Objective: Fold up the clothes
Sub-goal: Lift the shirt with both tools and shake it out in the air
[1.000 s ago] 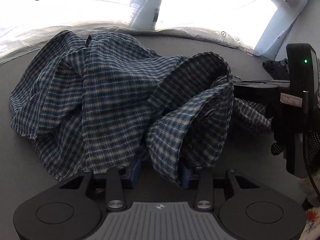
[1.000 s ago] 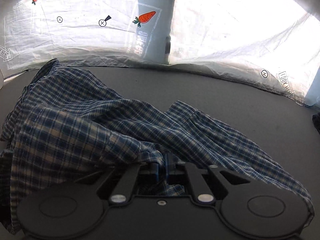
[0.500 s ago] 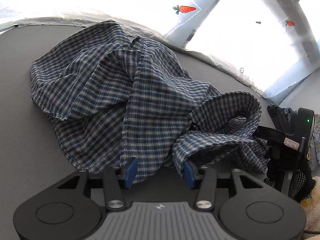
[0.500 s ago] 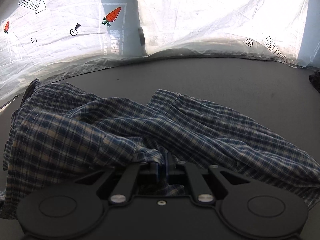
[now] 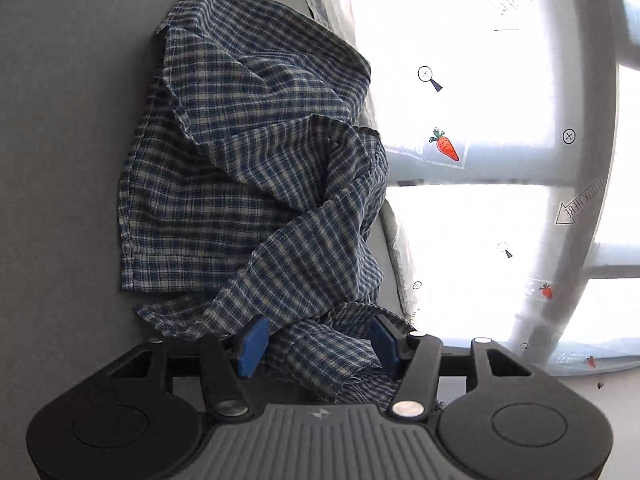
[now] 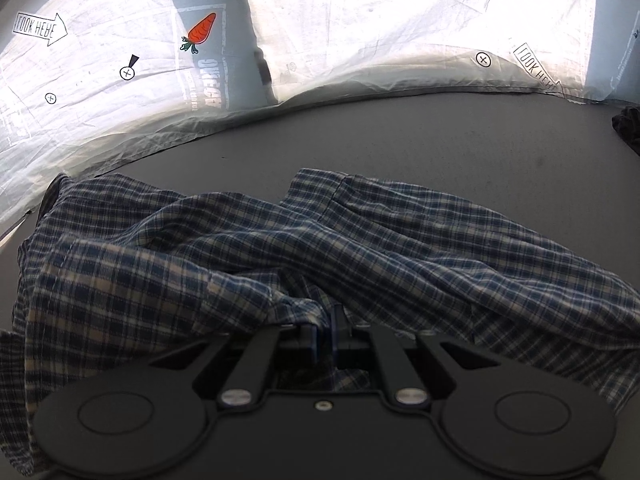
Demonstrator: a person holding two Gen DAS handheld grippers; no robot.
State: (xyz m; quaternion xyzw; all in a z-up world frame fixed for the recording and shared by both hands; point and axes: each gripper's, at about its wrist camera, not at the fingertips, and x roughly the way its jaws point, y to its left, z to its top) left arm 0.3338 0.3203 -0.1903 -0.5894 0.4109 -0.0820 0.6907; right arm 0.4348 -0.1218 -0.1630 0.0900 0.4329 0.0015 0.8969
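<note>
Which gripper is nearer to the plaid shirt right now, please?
Right. The right gripper is shut on a bunch of the plaid shirt; the left gripper is opening, cloth lying loose between its blue pads.

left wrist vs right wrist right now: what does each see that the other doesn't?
Left wrist only: the left tongs, blue pads apart and opening, a fold of the plaid shirt loose between them; strawberry sticker.
Right wrist only: the right tongs shut on a bunched shirt fold; a dark garment at the right edge.
Both: the crumpled shirt on the grey tabletop, the white backlit sheet, a carrot sticker.
</note>
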